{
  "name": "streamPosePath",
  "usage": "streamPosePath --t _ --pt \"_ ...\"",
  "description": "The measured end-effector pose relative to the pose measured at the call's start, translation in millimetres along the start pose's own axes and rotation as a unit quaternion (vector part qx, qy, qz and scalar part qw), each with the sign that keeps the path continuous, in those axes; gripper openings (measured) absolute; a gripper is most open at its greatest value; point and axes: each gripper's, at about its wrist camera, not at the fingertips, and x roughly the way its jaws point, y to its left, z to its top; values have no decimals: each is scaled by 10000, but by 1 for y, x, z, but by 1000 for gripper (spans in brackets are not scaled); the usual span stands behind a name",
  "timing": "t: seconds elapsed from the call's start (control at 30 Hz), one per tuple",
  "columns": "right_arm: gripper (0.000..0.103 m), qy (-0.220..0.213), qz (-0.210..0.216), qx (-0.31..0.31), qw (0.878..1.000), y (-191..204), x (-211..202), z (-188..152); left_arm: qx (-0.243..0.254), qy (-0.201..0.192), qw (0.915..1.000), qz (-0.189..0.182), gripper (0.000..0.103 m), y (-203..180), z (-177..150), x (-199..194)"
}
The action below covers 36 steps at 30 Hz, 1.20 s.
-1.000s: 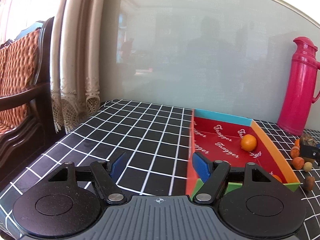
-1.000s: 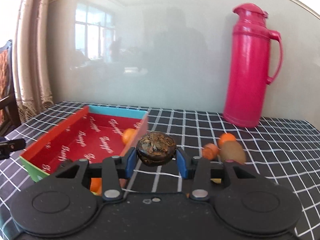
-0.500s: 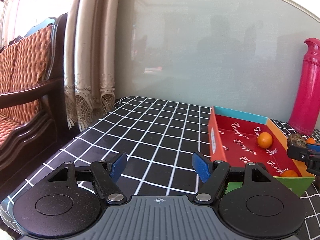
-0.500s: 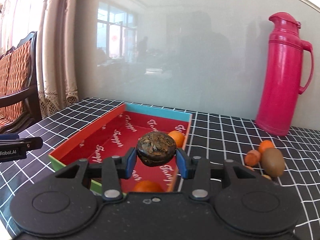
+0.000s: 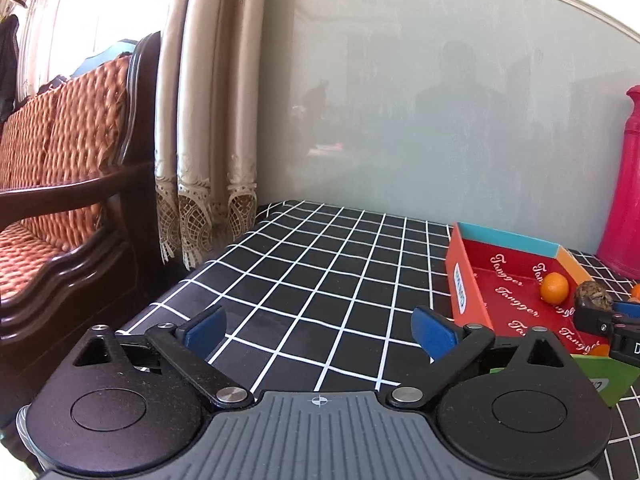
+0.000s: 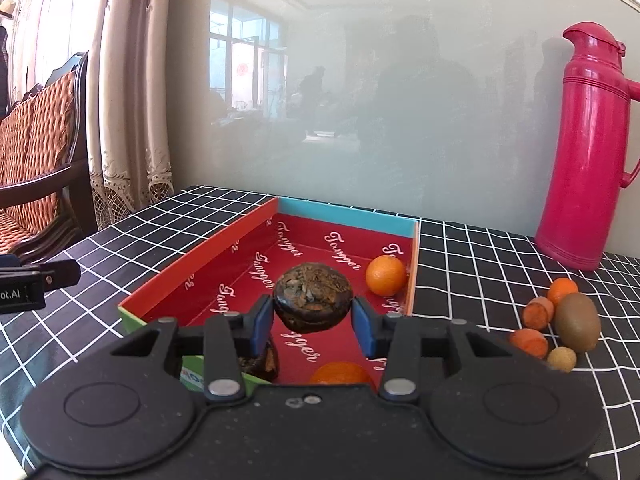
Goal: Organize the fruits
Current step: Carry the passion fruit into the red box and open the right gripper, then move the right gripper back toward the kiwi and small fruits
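Second dark fruit (image 6: 260, 362) in right view only

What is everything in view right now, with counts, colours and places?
dark wrinkled fruit: 1, brown-black, held above the box.
second dark fruit: 1, near left corner of the box, partly hidden.
oranges in box: 2, orange, one far right, one at near edge.
box: 1, red inside, blue far wall, on the table.
loose fruit: 1 brown kiwi, 3 orange pieces, 1 small tan ball, on the cloth right of the box.
thermos: 1, pink, back right.
tablecloth: black, white grid.
armchair: 1, dark wood, left.
curtain: beige, left.
left tool: open, empty.
right tool: shut on the dark fruit.
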Motion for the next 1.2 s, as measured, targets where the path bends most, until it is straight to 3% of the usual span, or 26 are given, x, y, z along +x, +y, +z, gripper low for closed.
streamPosePath --t 0.27,0.6,0.7,0.8,1.0,1.2 --pt "41 24 10 -1 10000 0 0 0 -229 -48 9990 373 103 9 3 2" --pt "41 59 49 1 10000 1 3 0 -287 43 9989 377 103 13 0 4" --pt "48 83 -4 -10 10000 2 6 -1 -245 63 9989 383 103 12 0 3" --pt "49 10 18 27 10000 3 3 -1 -285 51 9989 372 103 12 0 2" --pt "50 -79 -73 -44 9999 -3 -5 0 -257 22 9994 238 103 4 2 -1" --pt "56 -394 -498 182 9978 -36 -25 3 -228 -57 9994 -246 103 -20 6 -8"
